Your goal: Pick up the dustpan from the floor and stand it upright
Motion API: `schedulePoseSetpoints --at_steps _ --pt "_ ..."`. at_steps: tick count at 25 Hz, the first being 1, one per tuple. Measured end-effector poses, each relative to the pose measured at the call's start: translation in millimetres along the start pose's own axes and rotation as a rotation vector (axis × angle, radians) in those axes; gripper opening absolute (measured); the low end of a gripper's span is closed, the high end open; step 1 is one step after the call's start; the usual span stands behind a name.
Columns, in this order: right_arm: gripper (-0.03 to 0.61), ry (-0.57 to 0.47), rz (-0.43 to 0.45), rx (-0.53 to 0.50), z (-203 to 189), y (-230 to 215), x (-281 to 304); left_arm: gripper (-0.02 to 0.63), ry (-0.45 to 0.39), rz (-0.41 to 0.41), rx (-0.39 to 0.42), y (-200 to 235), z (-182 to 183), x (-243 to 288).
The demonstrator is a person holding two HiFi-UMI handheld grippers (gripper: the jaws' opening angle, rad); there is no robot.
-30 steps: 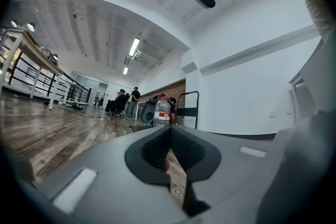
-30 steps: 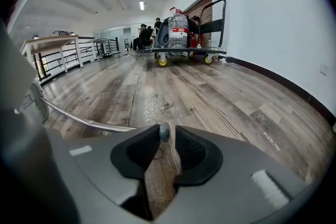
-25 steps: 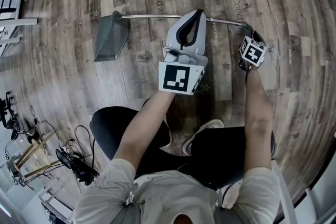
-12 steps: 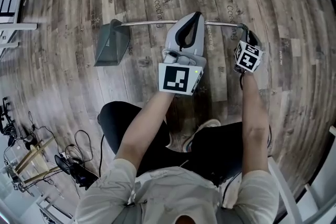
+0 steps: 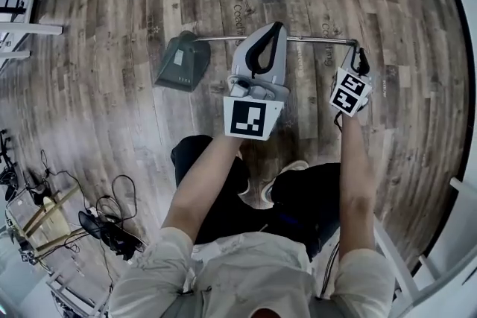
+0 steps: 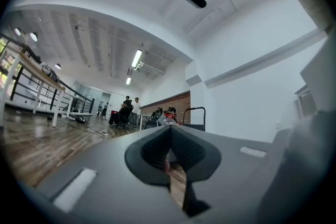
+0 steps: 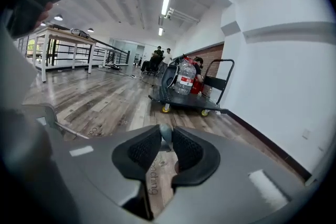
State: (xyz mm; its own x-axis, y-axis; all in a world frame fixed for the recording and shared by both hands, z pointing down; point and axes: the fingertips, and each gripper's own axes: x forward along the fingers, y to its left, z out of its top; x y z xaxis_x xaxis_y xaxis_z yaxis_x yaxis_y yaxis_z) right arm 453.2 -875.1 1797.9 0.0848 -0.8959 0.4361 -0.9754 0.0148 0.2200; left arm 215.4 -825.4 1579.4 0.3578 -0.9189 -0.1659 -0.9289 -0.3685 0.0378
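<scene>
The grey dustpan (image 5: 182, 62) hangs at the left end of its long metal handle (image 5: 313, 39), which runs level across the head view above the wood floor. My right gripper (image 5: 358, 58) is shut on the handle's right end. In the right gripper view the grey handle tip (image 7: 165, 132) sits between the pads, whose jaws have just been opening a little, and the rod (image 7: 71, 131) leads off left. My left gripper (image 5: 276, 27) is shut and holds nothing; it hovers over the middle of the handle with its pads (image 6: 181, 150) meeting at the tips.
Cables and a tripod (image 5: 104, 229) lie at the lower left. White table legs (image 5: 26, 30) stand at the upper left, and a white frame (image 5: 447, 234) at the lower right. A flat cart with water bottles (image 7: 185, 93) stands ahead, people beyond it.
The dustpan has shifted right in the head view and its pan has tipped. The right gripper has stayed on the handle's end. The left gripper has kept shut over the handle.
</scene>
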Motion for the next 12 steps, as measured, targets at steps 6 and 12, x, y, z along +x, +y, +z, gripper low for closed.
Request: schedulePoseSetpoints --at_steps 6,12 --pt "0.078 -0.071 -0.059 -0.145 338.4 101.3 -130.8 0.02 0.097 -0.02 0.122 159.2 278.0 7.8" --pt "0.081 -0.137 -0.077 -0.348 621.9 268.1 -273.8 0.02 0.085 0.077 0.031 364.9 560.5 -17.0"
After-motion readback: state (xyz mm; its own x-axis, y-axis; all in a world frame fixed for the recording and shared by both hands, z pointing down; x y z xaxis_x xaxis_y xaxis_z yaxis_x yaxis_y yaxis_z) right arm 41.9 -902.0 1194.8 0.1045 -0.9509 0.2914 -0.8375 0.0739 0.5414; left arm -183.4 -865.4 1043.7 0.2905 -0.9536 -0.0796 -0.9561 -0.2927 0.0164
